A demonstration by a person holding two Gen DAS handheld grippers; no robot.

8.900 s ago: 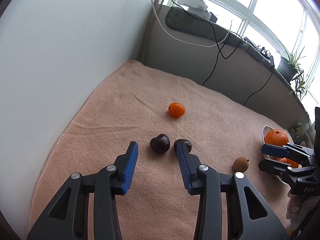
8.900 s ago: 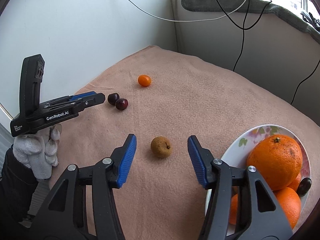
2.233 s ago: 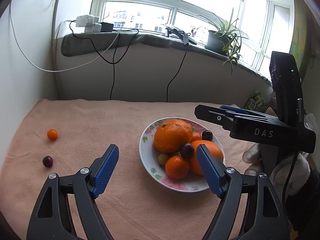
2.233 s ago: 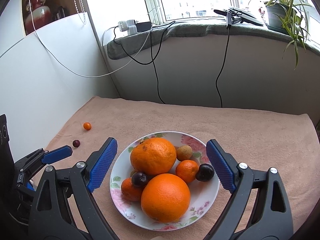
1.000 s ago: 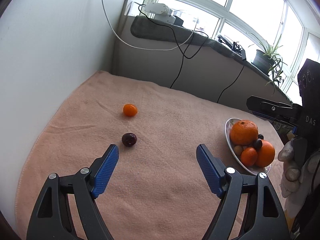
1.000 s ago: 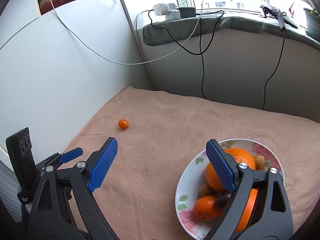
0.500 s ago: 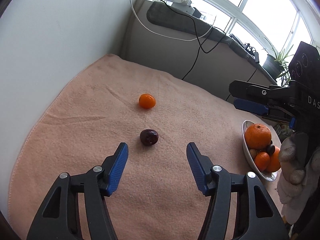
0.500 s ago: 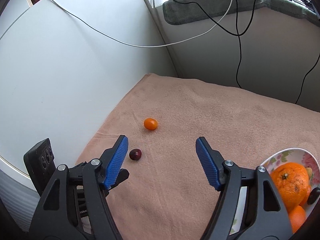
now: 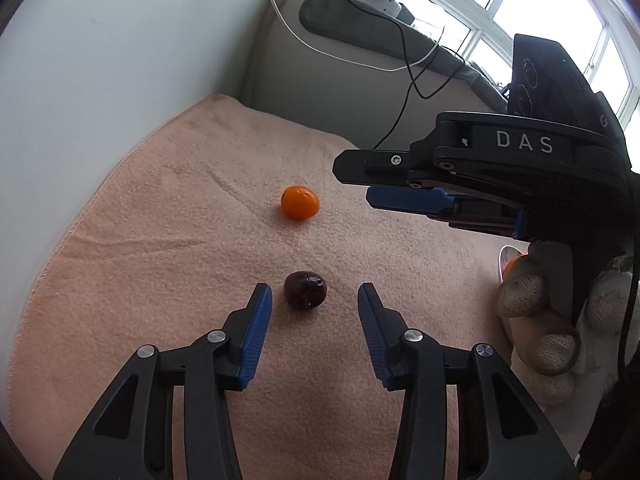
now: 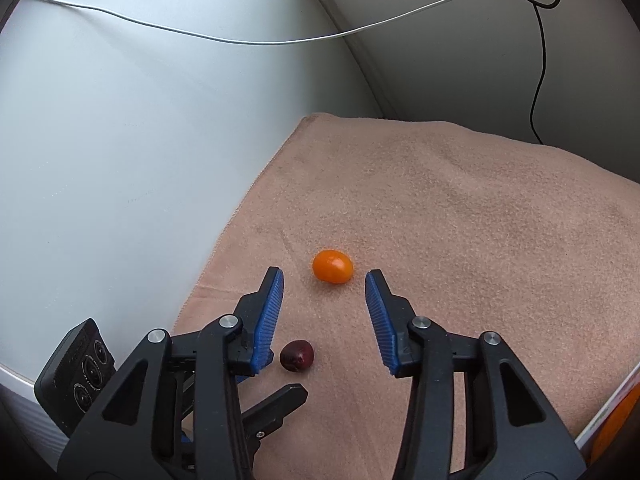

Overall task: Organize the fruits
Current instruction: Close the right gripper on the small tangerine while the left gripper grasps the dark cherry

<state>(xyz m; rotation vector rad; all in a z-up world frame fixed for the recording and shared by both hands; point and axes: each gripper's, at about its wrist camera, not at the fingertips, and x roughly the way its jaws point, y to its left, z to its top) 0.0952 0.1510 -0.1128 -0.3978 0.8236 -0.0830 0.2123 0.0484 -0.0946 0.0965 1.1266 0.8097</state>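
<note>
A peach-coloured cloth (image 9: 168, 240) is seen covering the table in both views. On it lie a dark plum (image 9: 305, 289) and a small orange fruit (image 9: 300, 207), apart from each other.

In the left wrist view the left tongs (image 9: 314, 300) are seen closing, the plum lying just ahead of and between the blue pads (image 9: 256, 328) without being touched. Only this view shows the right tongs from the side, held in a white-gloved hand (image 9: 540, 320), with "DAS" printed on the black body. A sliver of a plate (image 9: 505, 254) is glimpsed behind the glove, mostly hidden.

In the right wrist view the right tongs (image 10: 324, 284) are seen closing as well, the orange fruit framed between the tips, untouched; nothing is gripped. The plum appears lower, near the left pad. Part of the left tongs is seen beneath, with a black camera block (image 10: 76, 368) whose lettering is too small to be read. At the lower right corner a plate rim and an orange are cut off by the frame.

White and black cables (image 10: 240, 40) are seen hanging along the wall (image 10: 120, 140); the window is shown only in the left view.
</note>
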